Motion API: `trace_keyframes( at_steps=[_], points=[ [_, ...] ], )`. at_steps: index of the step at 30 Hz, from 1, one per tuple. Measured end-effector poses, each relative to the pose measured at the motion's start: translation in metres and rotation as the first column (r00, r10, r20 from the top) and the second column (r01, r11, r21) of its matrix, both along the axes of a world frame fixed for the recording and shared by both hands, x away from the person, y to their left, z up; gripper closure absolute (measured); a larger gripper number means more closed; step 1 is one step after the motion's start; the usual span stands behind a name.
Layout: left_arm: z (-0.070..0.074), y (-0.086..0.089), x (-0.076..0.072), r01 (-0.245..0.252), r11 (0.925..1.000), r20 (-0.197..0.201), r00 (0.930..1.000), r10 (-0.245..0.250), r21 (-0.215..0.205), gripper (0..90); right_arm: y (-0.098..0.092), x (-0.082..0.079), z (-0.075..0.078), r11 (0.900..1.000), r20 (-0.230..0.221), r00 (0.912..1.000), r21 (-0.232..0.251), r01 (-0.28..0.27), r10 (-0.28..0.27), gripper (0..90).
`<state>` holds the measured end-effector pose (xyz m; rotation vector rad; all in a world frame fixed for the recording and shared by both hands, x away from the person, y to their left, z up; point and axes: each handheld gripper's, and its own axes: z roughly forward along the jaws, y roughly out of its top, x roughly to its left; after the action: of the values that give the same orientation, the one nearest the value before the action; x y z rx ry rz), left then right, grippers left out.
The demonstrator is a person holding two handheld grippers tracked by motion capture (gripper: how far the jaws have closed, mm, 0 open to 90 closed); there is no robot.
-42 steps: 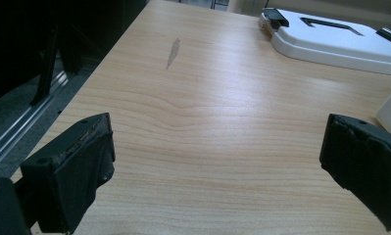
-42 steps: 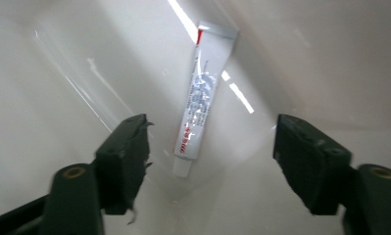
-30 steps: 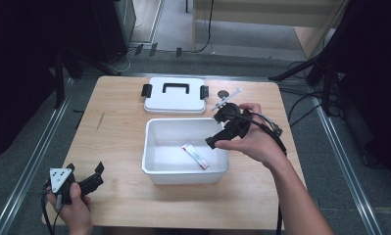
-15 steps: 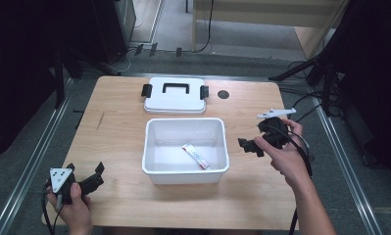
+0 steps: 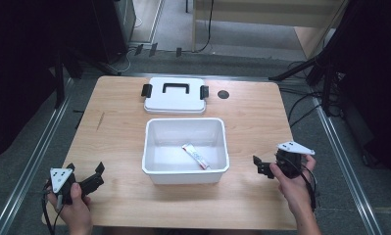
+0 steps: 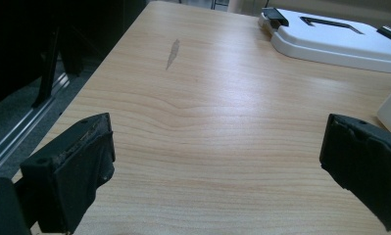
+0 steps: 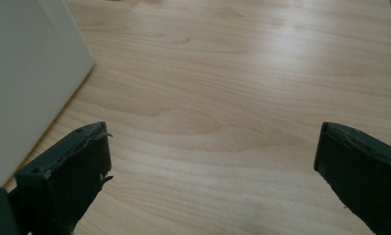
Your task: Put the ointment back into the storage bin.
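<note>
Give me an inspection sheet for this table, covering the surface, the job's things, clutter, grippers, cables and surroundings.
Surface: wooden table, with a dark streak near its left side.
Job's things: open white bin at centre with a small tube lying inside; white lid with black handle and clips flat on the table behind the bin.
Clutter: small dark round spot right of the lid.
Grippers: left gripper open, empty, at the near left; right gripper open, empty, right of the bin.
Cables: one trails from each gripper; more on the floor at right.
Surroundings: dark stands, metal rails.
</note>
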<state>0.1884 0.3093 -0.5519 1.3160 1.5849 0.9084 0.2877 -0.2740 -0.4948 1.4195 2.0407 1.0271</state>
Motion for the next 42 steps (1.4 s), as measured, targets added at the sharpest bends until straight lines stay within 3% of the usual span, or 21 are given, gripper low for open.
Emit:
trace_keyframes(
  at_steps=[7,15,22,24,26,29,31,38,42],
  points=[
    [0.0,-0.001,0.0,-0.004,1.0,0.002,1.0,0.004,0.002,0.6,-0.022,-0.023,-0.024,0.998,0.052,0.9975,0.053,0.044,-0.047,0.7],
    [0.0,0.0,0.0,-0.004,1.0,0.003,1.0,0.004,0.004,0.6,-0.047,-0.051,-0.046,0.99,0.107,0.9875,0.094,0.106,-0.116,2.0],
    [0.0,-0.002,0.0,0.001,0.9996,-0.005,1.0,-0.001,0.029,0.6,-0.064,-0.07,-0.049,0.989,0.11,0.9864,0.096,0.112,-0.122,5.1],
    [0.0,-0.002,0.001,0.015,0.9996,-0.009,0.9999,-0.015,0.025,0.6,-0.069,-0.072,-0.049,0.986,0.106,0.9865,0.122,0.112,-0.125,5.1],
    [0.0,0.0,0.002,0.02,0.9997,-0.015,0.9997,-0.02,0.01,0.6,-0.072,-0.073,-0.051,0.976,0.1,0.986,0.184,0.113,-0.133,5.0],
    [0.0,0.002,0.002,0.021,0.9997,-0.023,0.9995,-0.021,-0.011,0.6,-0.071,-0.075,-0.05,0.979,0.128,0.9847,0.183,0.094,-0.118,5.1],
    [0.0,0.002,0.002,0.018,0.9997,-0.022,0.9996,-0.018,-0.015,0.6,-0.072,-0.077,-0.051,0.969,0.12,0.987,0.233,0.077,-0.107,5.1],
    [-0.001,0.003,-0.004,-0.015,0.999,0.021,0.9997,0.016,-0.041,0.5,-0.072,-0.073,-0.053,0.968,0.114,0.9893,0.242,0.061,-0.09,5.3],
    [0.0,0.002,-0.004,-0.007,0.9996,0.014,0.9999,0.007,-0.028,0.6,-0.072,-0.073,-0.053,0.969,0.105,0.9914,0.244,0.051,-0.078,5.9]
  ],
)
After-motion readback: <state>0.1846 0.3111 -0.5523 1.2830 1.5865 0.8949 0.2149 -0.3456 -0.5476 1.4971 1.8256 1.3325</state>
